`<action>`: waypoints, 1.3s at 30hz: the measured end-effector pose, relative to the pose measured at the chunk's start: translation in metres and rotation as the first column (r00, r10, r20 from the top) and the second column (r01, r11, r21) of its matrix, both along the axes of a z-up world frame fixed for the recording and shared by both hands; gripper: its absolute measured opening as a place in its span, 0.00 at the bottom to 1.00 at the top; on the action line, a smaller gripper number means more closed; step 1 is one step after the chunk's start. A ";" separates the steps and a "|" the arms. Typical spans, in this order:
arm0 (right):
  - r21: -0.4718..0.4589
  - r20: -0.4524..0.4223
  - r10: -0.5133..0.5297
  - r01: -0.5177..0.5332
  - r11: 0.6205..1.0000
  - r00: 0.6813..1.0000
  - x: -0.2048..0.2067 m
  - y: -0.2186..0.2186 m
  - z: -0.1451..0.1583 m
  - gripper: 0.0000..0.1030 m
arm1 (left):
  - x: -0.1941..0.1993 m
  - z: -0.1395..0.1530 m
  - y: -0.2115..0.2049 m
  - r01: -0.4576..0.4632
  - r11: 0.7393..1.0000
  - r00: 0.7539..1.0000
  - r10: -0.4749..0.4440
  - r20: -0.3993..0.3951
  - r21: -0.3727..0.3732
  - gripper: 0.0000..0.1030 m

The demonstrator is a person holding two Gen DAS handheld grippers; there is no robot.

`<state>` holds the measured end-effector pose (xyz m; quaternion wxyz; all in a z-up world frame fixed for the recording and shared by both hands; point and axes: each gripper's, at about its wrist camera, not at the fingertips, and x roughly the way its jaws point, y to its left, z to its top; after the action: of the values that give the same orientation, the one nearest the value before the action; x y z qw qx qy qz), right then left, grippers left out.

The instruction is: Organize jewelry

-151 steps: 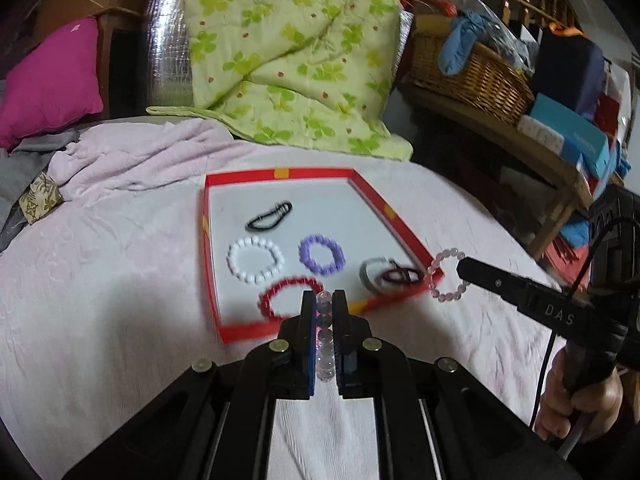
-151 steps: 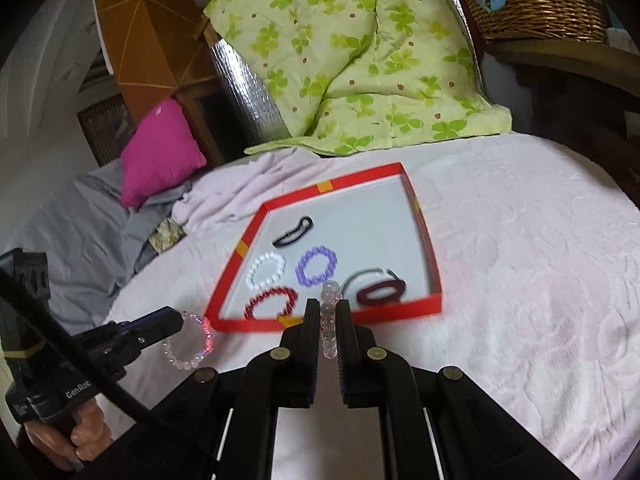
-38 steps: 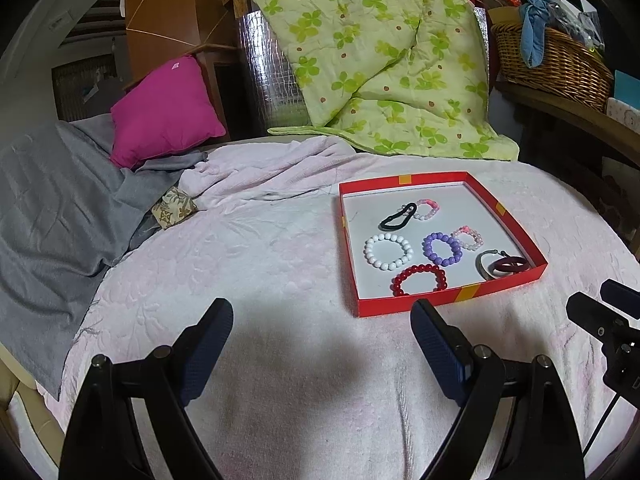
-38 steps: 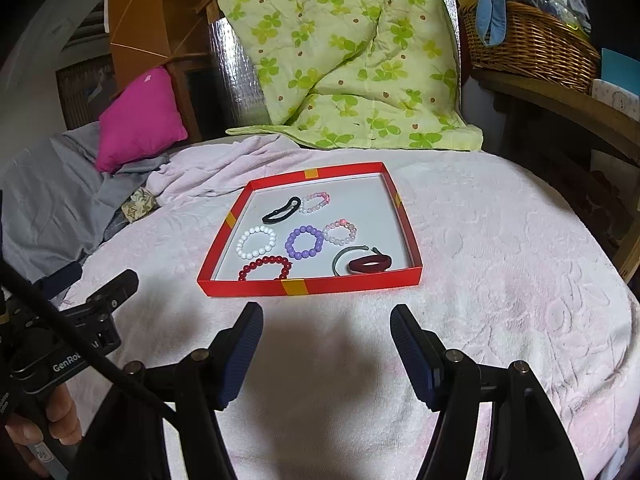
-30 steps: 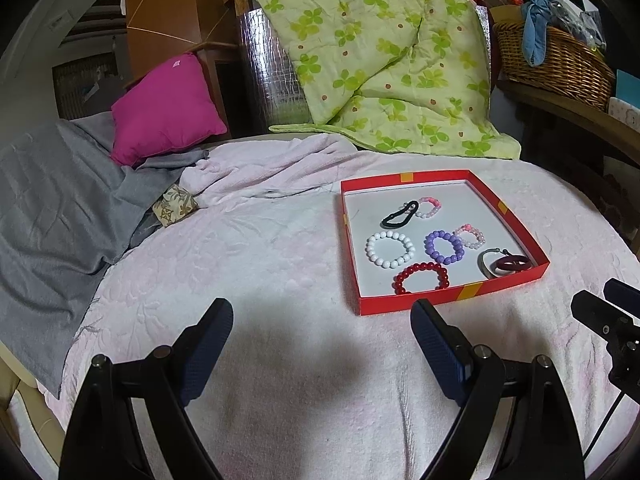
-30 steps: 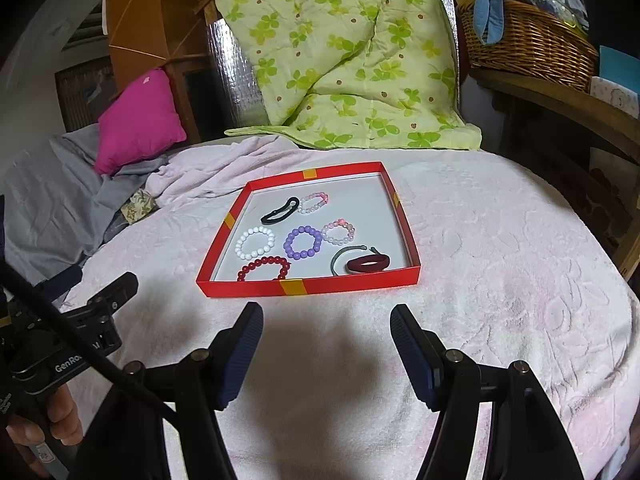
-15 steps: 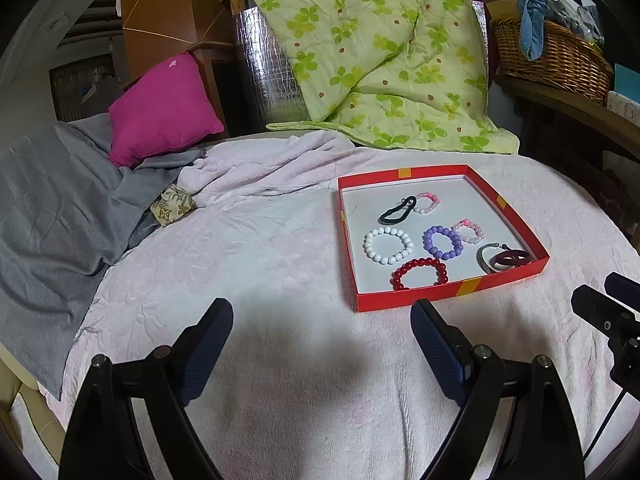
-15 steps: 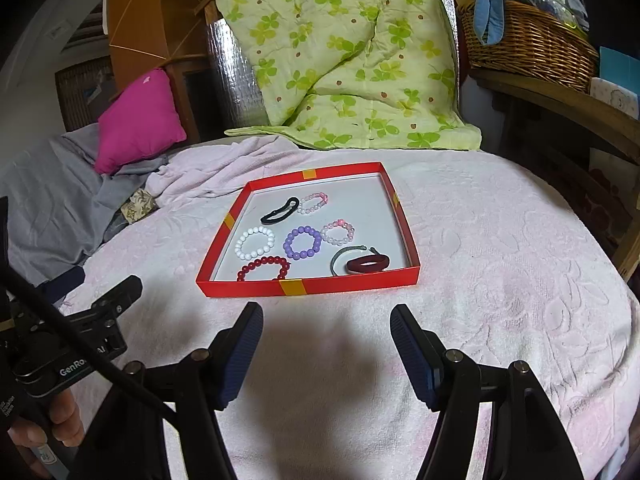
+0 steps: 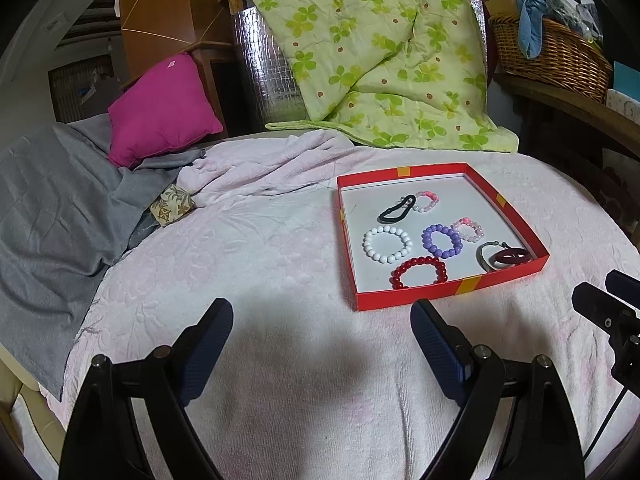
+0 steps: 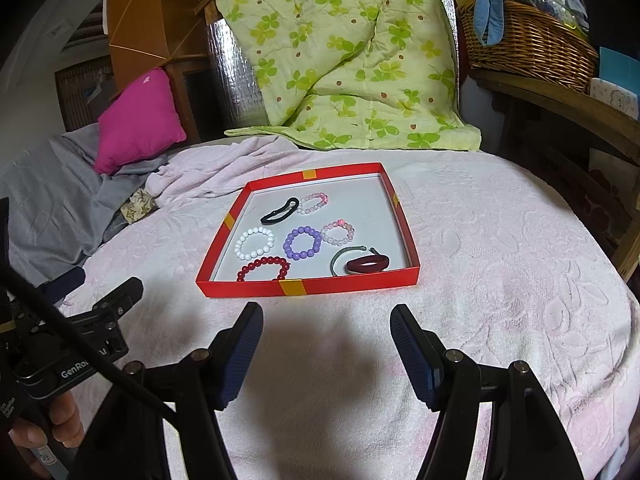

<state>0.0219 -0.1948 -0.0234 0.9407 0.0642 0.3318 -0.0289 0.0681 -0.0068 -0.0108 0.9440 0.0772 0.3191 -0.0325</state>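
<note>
A shallow red tray (image 9: 416,301) (image 10: 312,286) lies on the pink towel-covered bed. Inside it are a white bead bracelet (image 9: 387,243) (image 10: 255,243), a purple one (image 9: 441,241) (image 10: 303,243), a red one (image 9: 419,272) (image 10: 264,267), two pale pink ones (image 9: 468,230) (image 9: 427,201), a black loop (image 9: 397,209) and a dark maroon band (image 9: 509,258) (image 10: 367,265). My left gripper (image 9: 322,338) is open and empty, short of the tray's near left corner. My right gripper (image 10: 326,340) is open and empty just before the tray's front wall.
A magenta pillow (image 9: 162,108) and grey cloth (image 9: 48,208) lie at the left. A green floral quilt (image 9: 380,60) leans behind the tray. A wicker basket (image 10: 528,44) sits on a wooden shelf at the right. A hand (image 10: 44,424) holds the left gripper's handle.
Five seconds ago each gripper was shut on a pale pink bracelet; both bracelets now lie in the tray. Over the last second nothing has moved.
</note>
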 end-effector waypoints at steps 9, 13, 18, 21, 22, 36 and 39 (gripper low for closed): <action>-0.001 -0.002 0.002 -0.002 1.000 1.000 0.000 0.000 0.000 0.68 | 0.000 -0.001 0.000 0.005 1.000 1.000 -0.005 -0.003 0.003 0.88; -0.004 -0.002 0.000 0.000 1.000 1.000 0.000 -0.001 -0.001 0.68 | 0.000 -0.002 0.002 0.002 1.000 1.000 -0.002 -0.006 0.002 0.88; -0.002 -0.002 0.000 0.000 1.000 1.000 0.000 0.000 -0.001 0.68 | 0.002 -0.002 0.003 0.000 1.000 1.000 0.000 -0.008 0.003 0.88; -0.004 -0.001 0.001 -0.001 1.000 1.000 0.000 0.000 -0.001 0.68 | 0.002 -0.002 0.003 0.000 1.000 1.000 0.000 -0.009 0.003 0.88; -0.004 -0.002 0.001 -0.001 1.000 1.000 0.000 0.000 -0.001 0.68 | 0.002 -0.002 0.004 0.001 1.000 1.000 -0.001 -0.010 0.003 0.88; -0.004 -0.002 0.001 -0.001 1.000 1.000 0.000 0.001 -0.001 0.68 | 0.002 -0.004 0.002 -0.004 1.000 1.000 0.004 -0.010 0.005 0.88; -0.003 -0.001 0.000 0.000 1.000 1.000 0.000 0.000 -0.001 0.68 | 0.002 -0.004 0.003 -0.005 1.000 1.000 0.005 -0.008 0.006 0.88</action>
<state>0.0221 -0.1944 -0.0241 0.9406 0.0628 0.3323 -0.0292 0.0699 -0.0040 -0.0145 0.9426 0.0788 0.3232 -0.0294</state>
